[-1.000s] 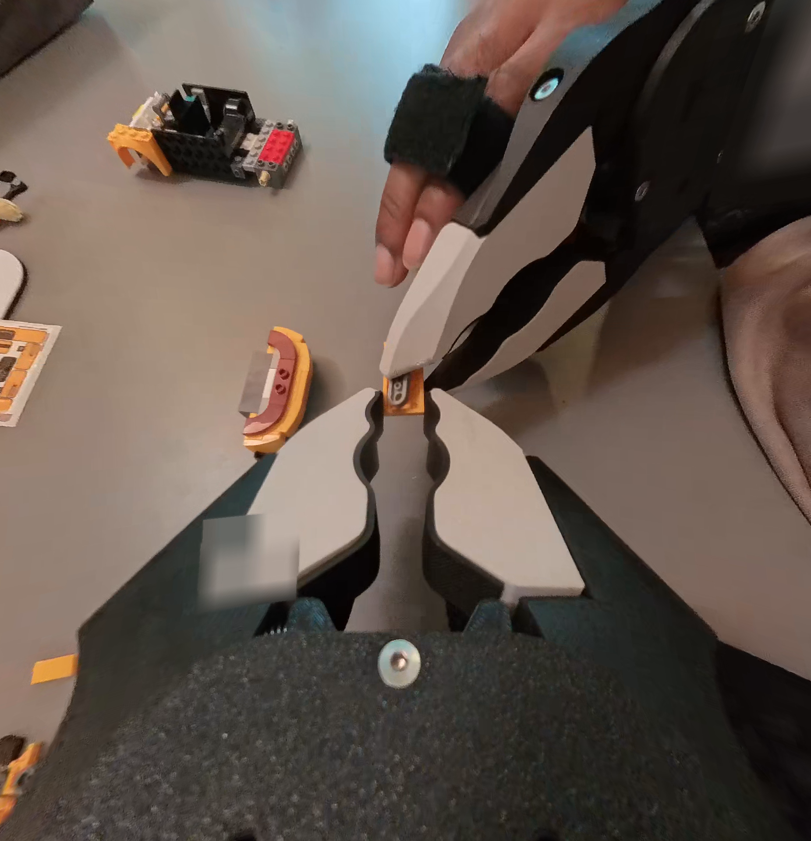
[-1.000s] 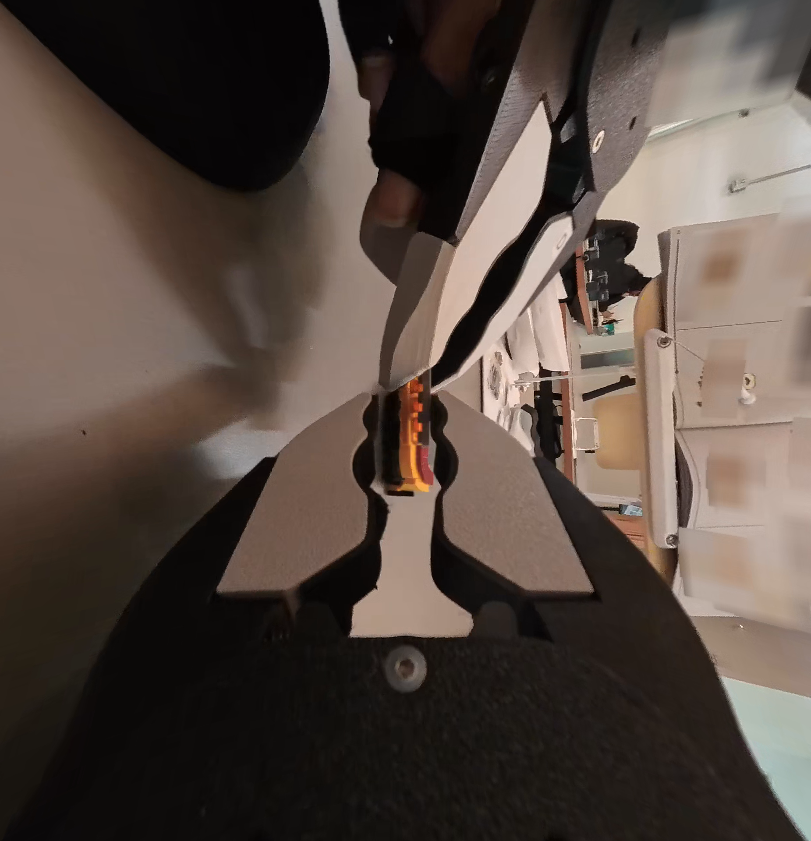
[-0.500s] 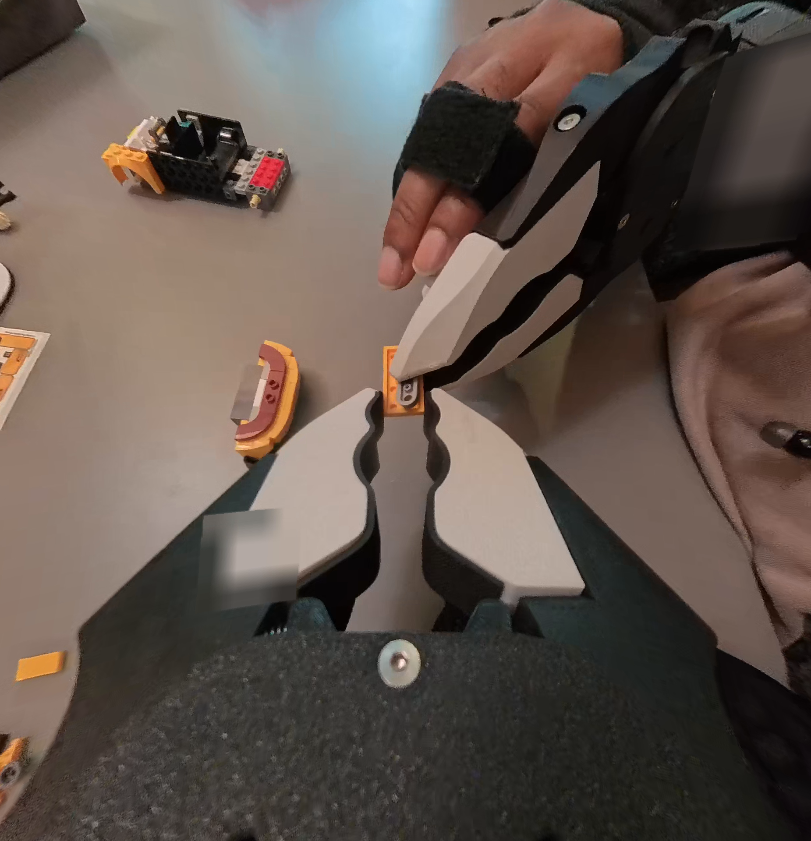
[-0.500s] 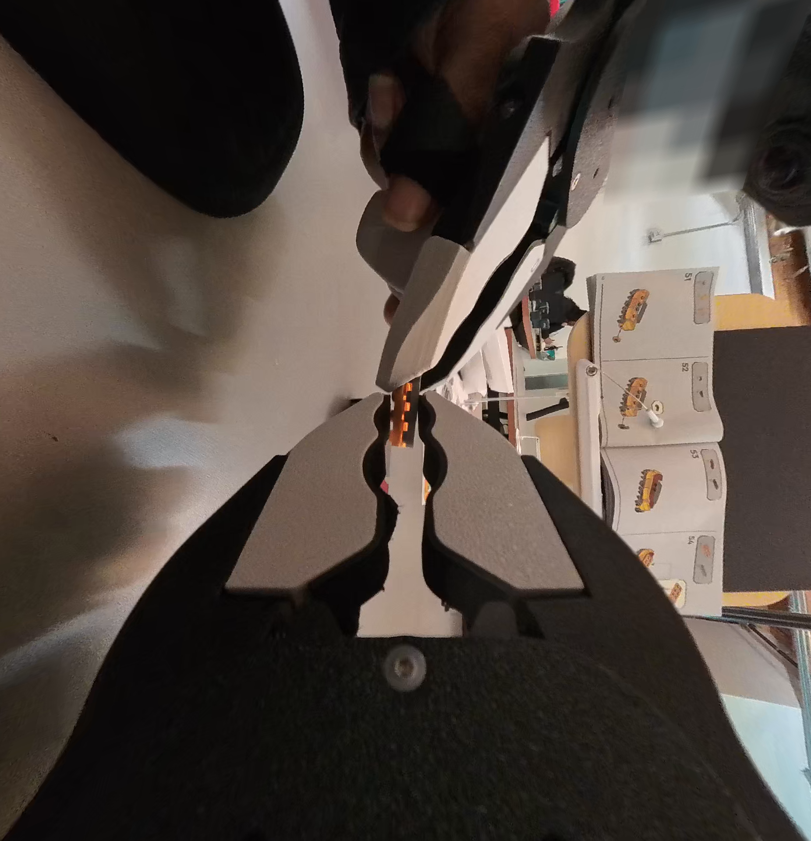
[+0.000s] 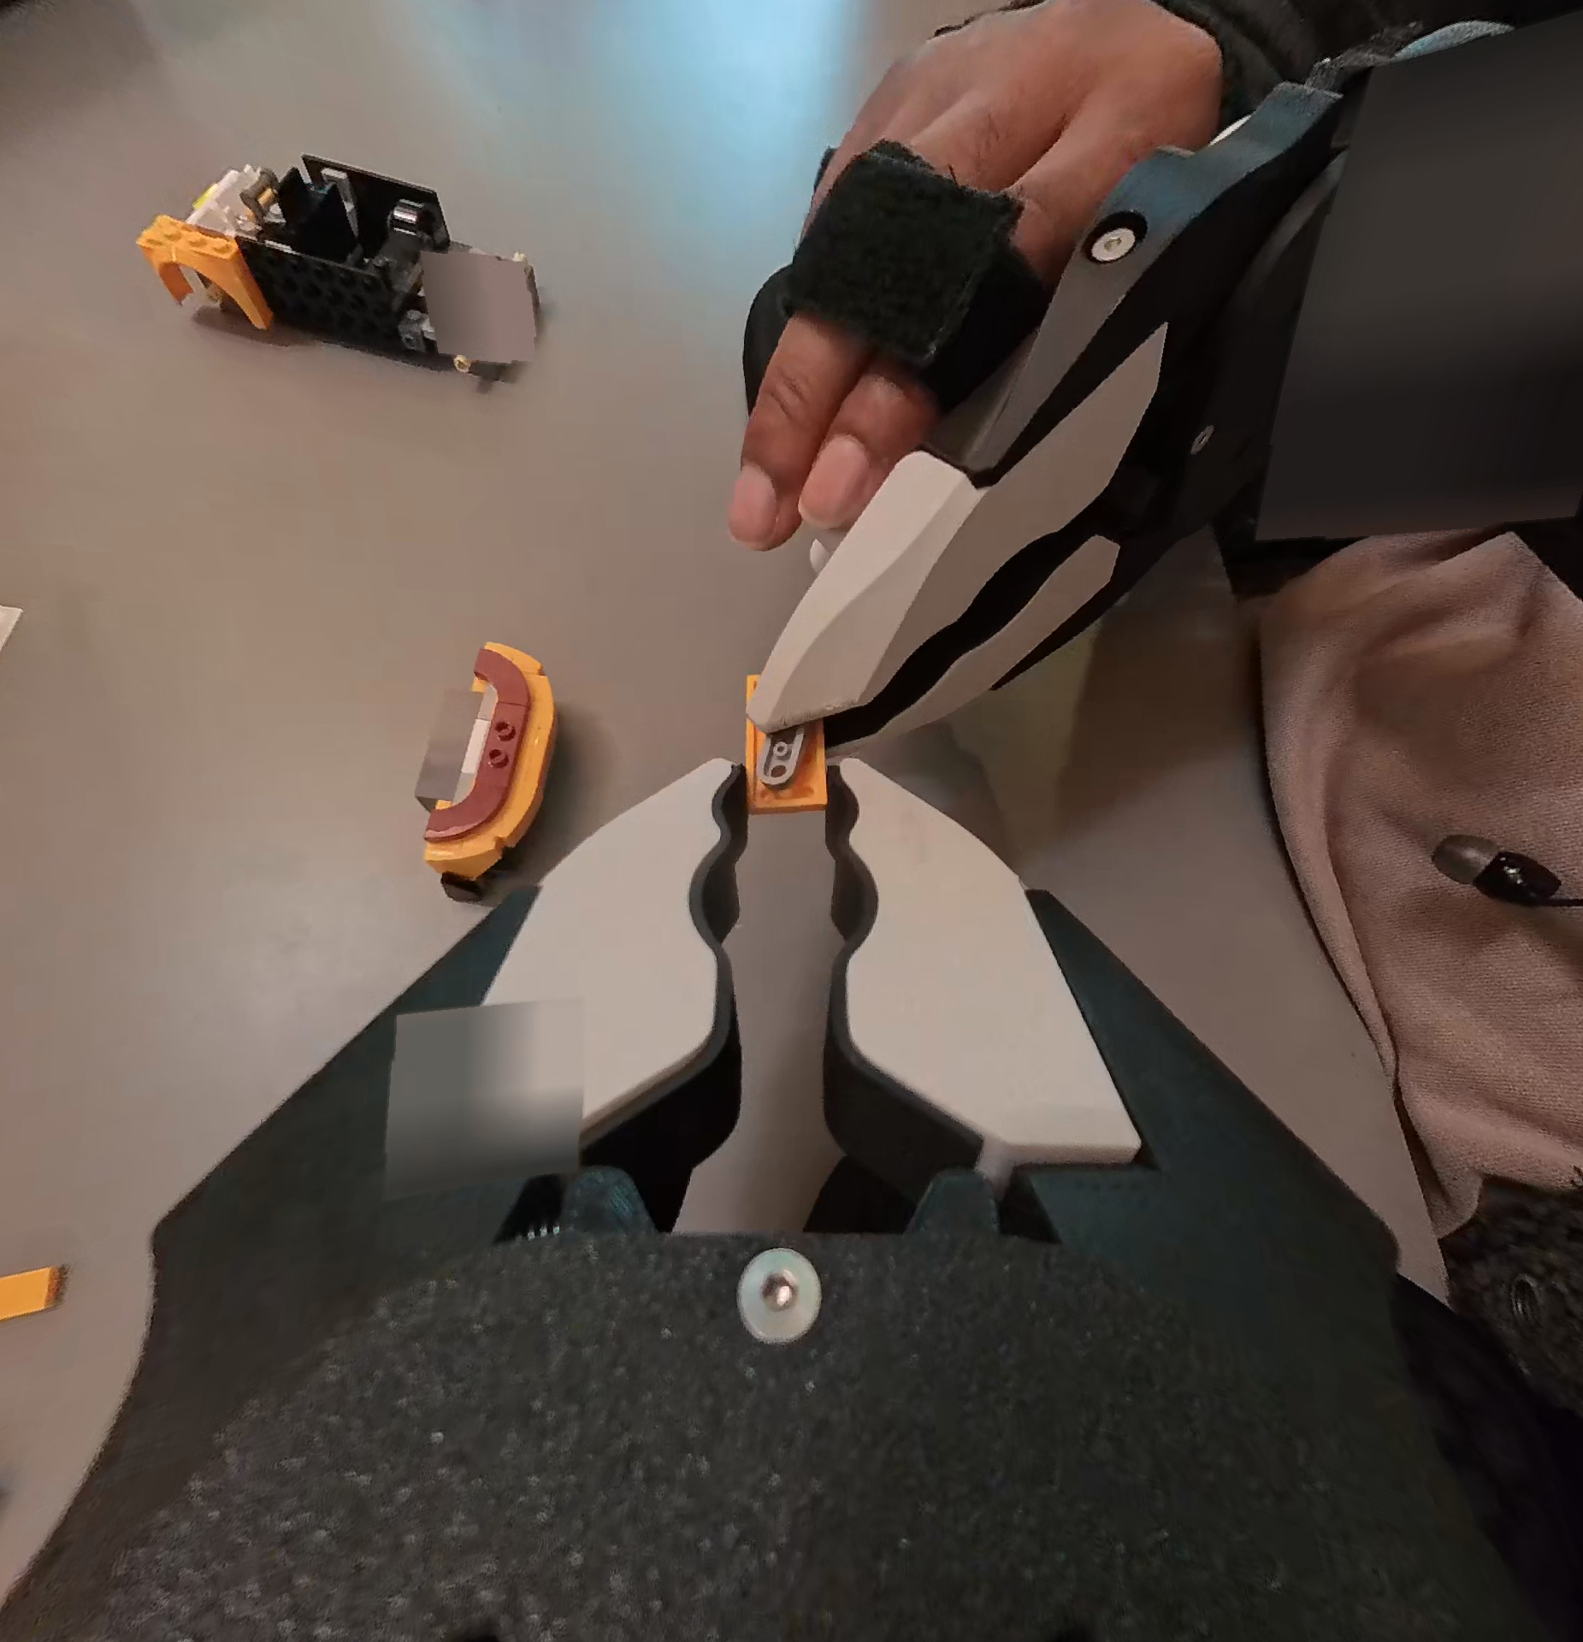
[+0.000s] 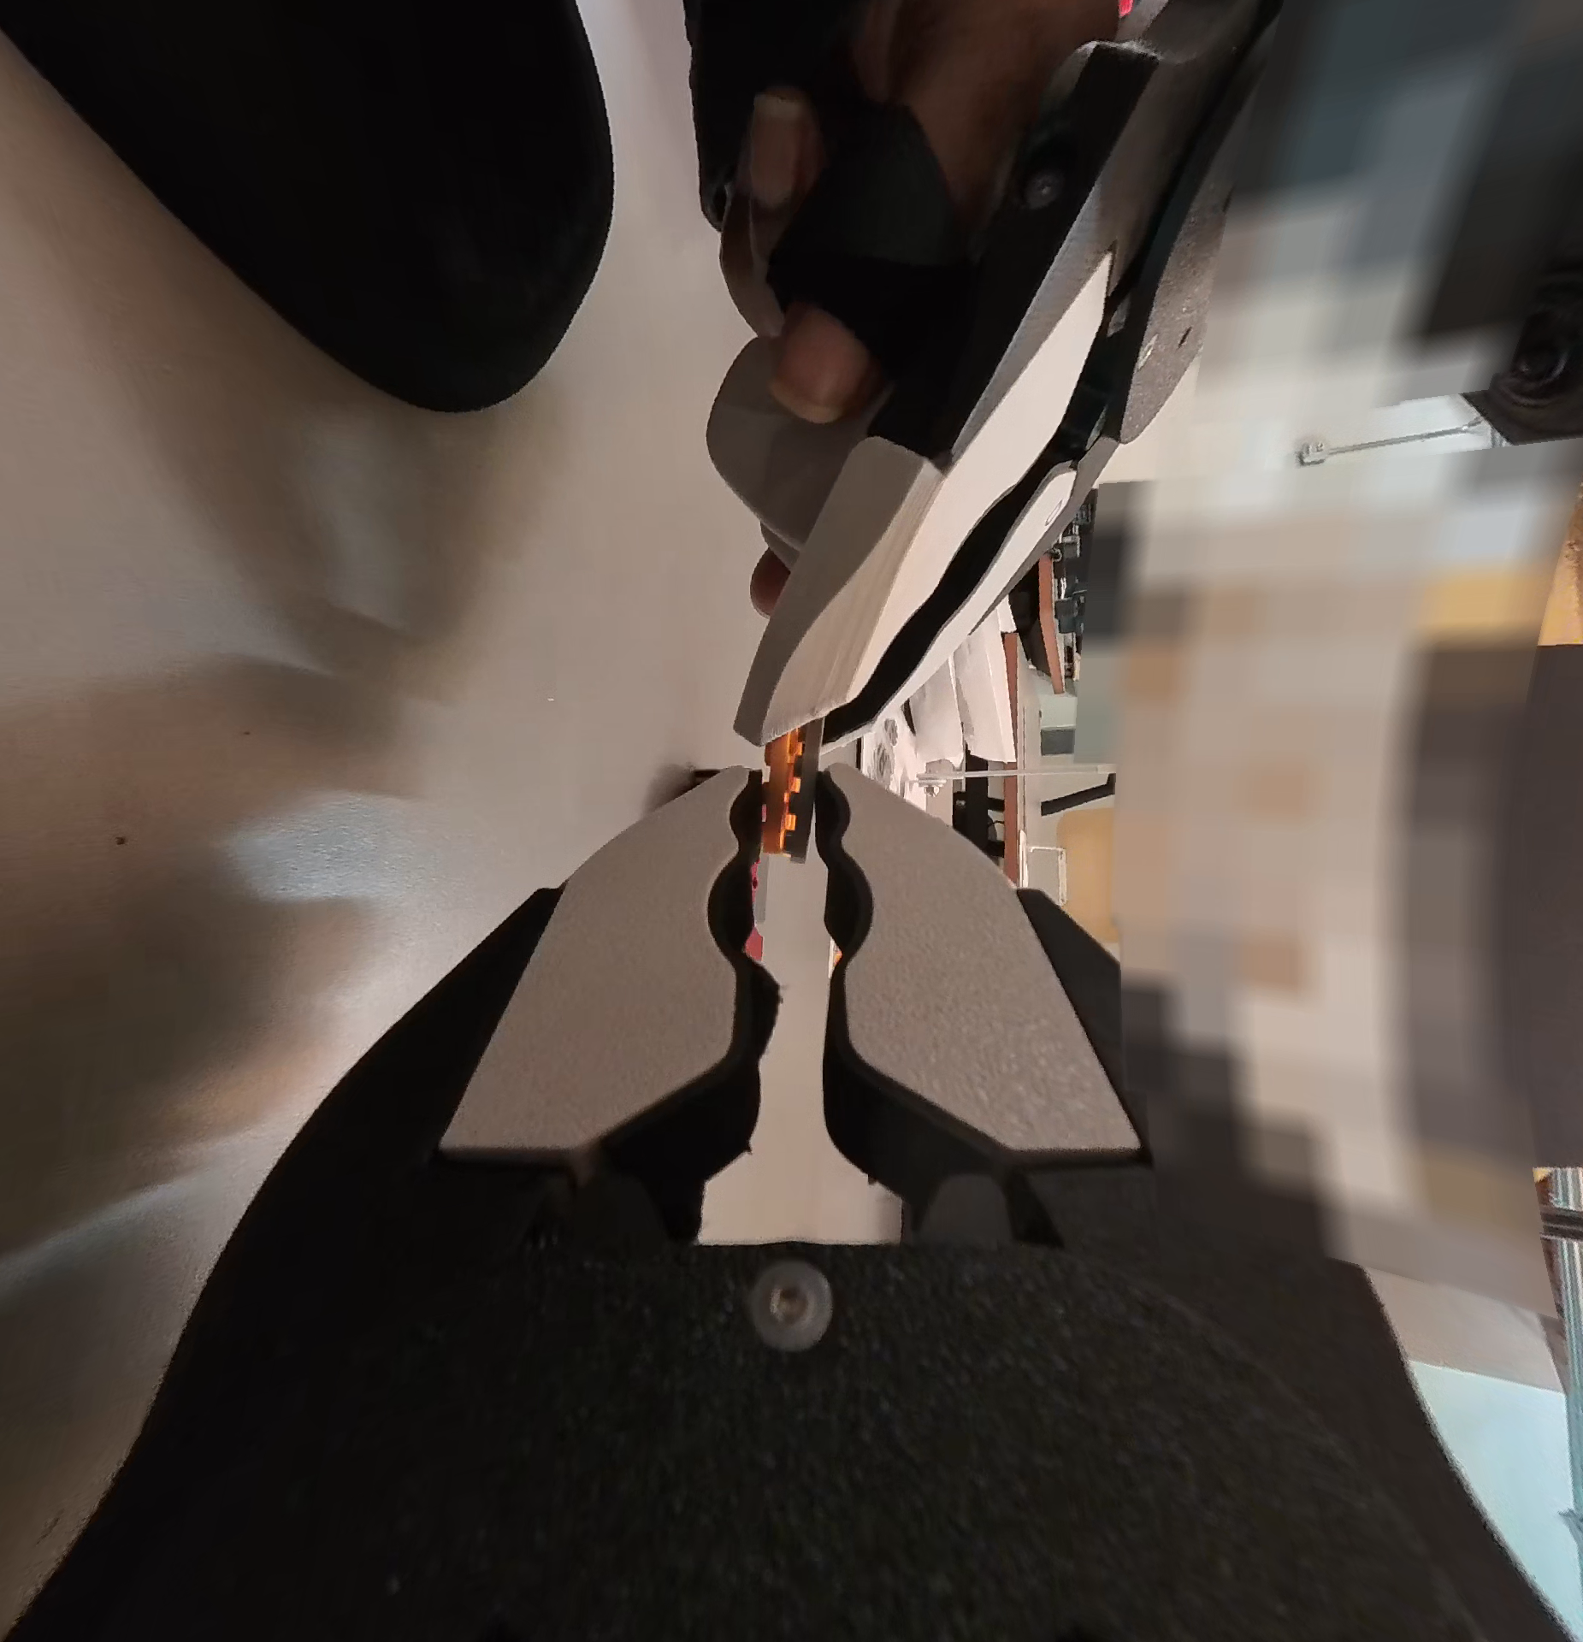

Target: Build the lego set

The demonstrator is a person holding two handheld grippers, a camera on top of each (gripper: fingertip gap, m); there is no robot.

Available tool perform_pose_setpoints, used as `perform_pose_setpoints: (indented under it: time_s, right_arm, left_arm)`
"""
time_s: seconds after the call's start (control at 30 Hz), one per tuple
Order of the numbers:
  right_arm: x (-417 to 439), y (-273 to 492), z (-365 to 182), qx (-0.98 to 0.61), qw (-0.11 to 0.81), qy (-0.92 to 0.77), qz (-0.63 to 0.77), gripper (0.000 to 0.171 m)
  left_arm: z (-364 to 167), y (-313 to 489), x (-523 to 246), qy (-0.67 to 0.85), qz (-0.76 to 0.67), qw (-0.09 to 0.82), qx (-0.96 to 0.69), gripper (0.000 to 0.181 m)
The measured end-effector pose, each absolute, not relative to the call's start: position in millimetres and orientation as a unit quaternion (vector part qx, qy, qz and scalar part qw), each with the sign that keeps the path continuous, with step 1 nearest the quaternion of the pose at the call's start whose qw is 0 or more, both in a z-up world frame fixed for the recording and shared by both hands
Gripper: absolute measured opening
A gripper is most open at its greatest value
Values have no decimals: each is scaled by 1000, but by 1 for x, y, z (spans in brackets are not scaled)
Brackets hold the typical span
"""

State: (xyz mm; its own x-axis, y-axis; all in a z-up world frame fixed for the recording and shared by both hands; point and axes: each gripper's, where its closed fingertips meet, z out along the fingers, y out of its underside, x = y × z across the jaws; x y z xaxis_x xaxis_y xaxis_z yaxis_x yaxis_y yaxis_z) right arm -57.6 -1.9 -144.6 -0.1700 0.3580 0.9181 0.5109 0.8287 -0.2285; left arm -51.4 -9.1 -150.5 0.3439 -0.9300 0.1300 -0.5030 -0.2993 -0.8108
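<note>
Left hand-held gripper [image 5: 786, 771]: fingertips pinching the near end of an orange plate [image 5: 789, 789] from both sides, above the grey desk [image 5: 237, 498].
Right hand-held gripper [image 6: 786, 777]: seen in the left wrist view entering from the upper right, its fingers pressed together on the far end of the same plate; in its own view the plate [image 6: 780, 804] appears edge-on between the two tips, studs showing.
Orange plate: small and flat, carrying a grey oval piece [image 5: 782, 755] on its top face; held between both grippers, which meet tip to tip.
Person's hand [image 5: 974, 231]: on the right gripper, two fingers through a black strap [image 5: 903, 249].
Curved subassembly [image 5: 490, 769]: orange arch with a dark red inner band and a grey block, lying on the desk left of the grippers, apart from them.
Black and orange model [image 5: 325, 253]: partly built, at the far left of the desk.
Loose orange tile [image 5: 14, 1295]: at the left edge, near side.
</note>
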Motion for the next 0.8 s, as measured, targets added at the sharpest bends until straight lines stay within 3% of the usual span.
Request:
perform_pose_setpoints:
  time_s: [0.2,0.53,0.8]
  right_arm:
    - [-56,-6,-137,-298,582,-756,-18,10]
    - [-50,-13,-106,-439,489,-701,277,10]
    - [-47,-24,-97,-407,457,-729,306,10]
  left_arm:
    - [-144,-13,-50,484,-332,351,-730,17]
    - [-105,-15,-49,559,-233,486,-630,21]
    - [-94,-23,-41,609,-143,533,-570,10]
